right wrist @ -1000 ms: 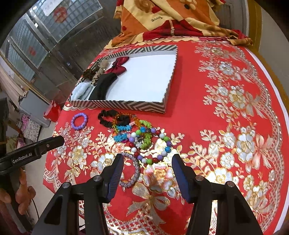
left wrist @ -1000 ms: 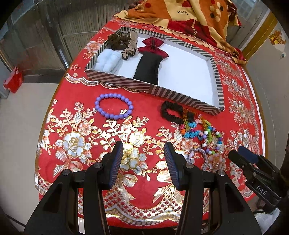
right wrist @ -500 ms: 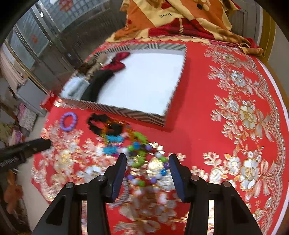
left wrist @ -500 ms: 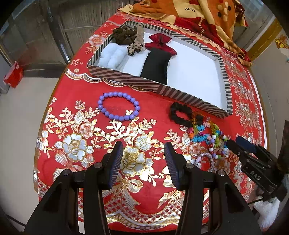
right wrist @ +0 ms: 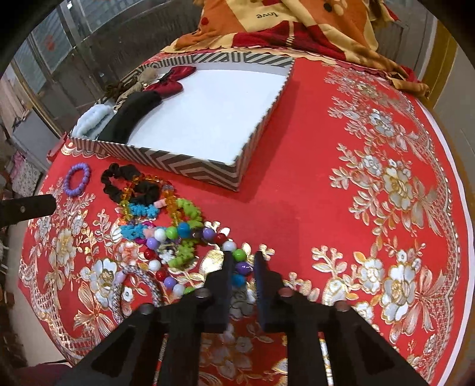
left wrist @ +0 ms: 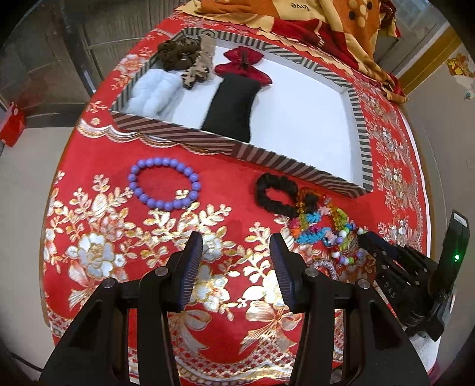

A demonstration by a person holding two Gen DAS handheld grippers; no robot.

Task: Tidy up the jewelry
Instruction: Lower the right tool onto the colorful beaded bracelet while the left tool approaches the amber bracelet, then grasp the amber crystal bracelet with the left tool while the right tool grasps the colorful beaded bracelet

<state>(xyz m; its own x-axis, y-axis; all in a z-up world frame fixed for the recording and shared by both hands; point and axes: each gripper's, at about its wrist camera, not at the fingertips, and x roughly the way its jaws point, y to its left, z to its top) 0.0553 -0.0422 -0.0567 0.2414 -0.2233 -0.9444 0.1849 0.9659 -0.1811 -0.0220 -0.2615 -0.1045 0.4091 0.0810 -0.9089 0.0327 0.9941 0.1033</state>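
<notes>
On multicolour bead bracelet [right wrist: 190,237]: right hand-held gripper [right wrist: 242,262] jaws just closed, prev. open.

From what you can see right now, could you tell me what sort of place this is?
Probably a room in a home: a round table under a red, gold-flowered tablecloth, a patterned blanket heaped at its far edge, and a striped tray holding hair accessories, with bead bracelets beside it.
</notes>
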